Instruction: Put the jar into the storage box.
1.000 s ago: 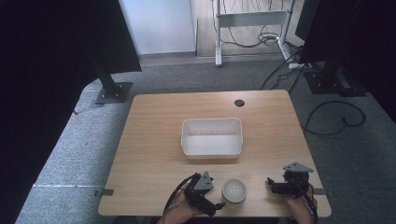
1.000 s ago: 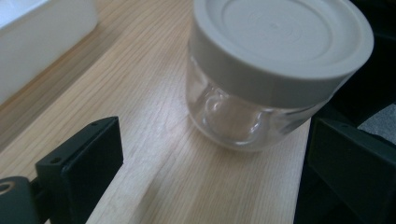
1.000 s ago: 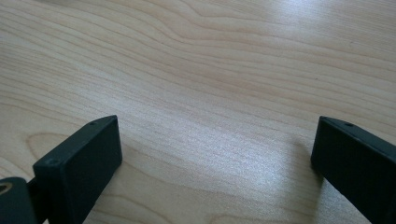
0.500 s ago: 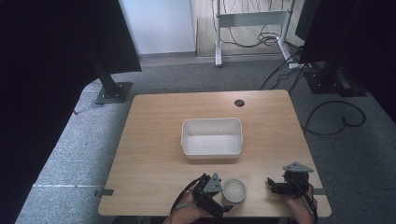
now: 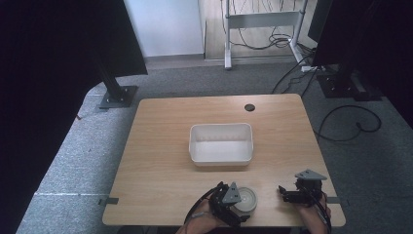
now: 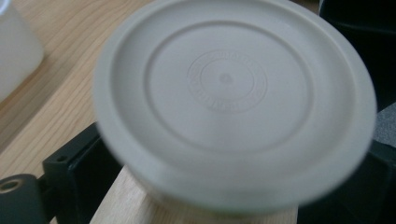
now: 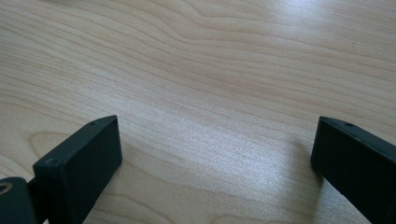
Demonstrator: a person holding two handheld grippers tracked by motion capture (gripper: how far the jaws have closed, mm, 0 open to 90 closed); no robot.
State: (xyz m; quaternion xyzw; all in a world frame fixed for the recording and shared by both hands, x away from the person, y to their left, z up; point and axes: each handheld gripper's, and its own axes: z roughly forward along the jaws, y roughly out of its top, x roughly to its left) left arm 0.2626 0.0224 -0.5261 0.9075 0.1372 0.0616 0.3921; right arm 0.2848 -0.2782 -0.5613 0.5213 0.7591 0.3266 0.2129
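A round beige container with a ridged lid stands near the table's front edge. In the left gripper view the container's lid looms close and blurred. My left gripper reaches in from the left with its jaws open on either side of the container; one black finger shows at the lower left, below the lid's rim. My right gripper rests low over the wood at the front right, open, and nothing lies between the right gripper's fingertips.
A white rectangular tub sits empty at the middle of the wooden table. A dark cable hole marks the far edge. Grey carpet, monitor stands and cables surround the table.
My left gripper has slid right along the front edge until its jaws flank the round container. The right gripper has stayed put.
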